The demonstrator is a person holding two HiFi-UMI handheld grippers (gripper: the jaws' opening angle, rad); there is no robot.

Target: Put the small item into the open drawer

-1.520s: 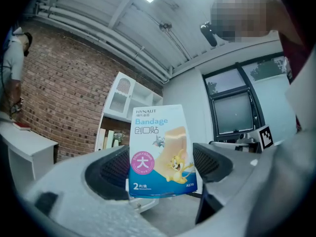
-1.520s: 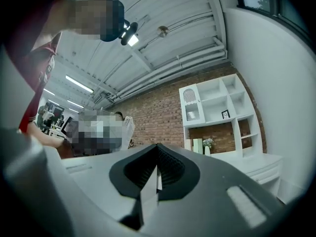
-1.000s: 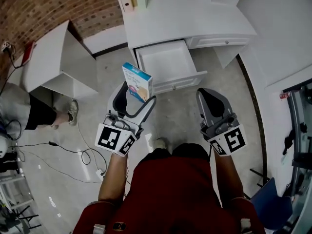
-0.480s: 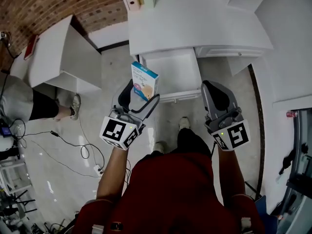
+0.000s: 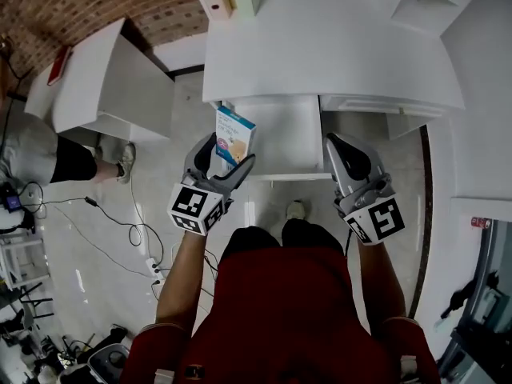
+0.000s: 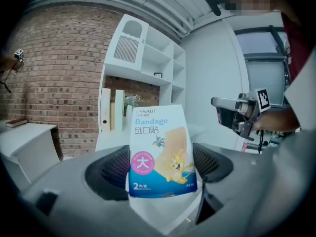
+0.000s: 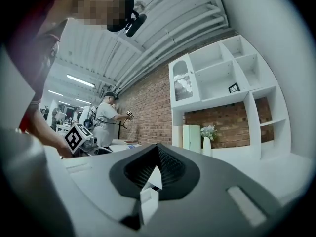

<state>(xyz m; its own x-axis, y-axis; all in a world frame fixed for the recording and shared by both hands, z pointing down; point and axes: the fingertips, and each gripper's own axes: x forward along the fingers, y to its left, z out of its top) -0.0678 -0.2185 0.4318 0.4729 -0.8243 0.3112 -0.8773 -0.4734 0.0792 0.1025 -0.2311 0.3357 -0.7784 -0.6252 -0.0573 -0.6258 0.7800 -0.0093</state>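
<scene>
A small blue-and-white bandage box [image 5: 234,137] stands upright between the jaws of my left gripper [image 5: 224,157], which is shut on it. In the left gripper view the bandage box [image 6: 161,152] fills the middle, held at its lower part by my left gripper [image 6: 163,169]. The open white drawer [image 5: 282,138] juts out from under the white desk top [image 5: 328,46], and the box hangs over the drawer's left edge. My right gripper [image 5: 346,152] hovers at the drawer's right side, jaws closed together with nothing in them; the right gripper [image 7: 157,169] shows the same in its own view.
A white cabinet [image 5: 104,82] stands to the left, with a person's leg and shoe [image 5: 120,166] beside it. Cables [image 5: 120,238] lie on the floor at the left. A second, closed drawer front [image 5: 376,106] sits to the right of the open one. Brick wall [image 5: 72,10] behind.
I have stepped closer to the desk. Both grippers moved forward, and the bandage box went from in front of the drawer to over its left edge.
</scene>
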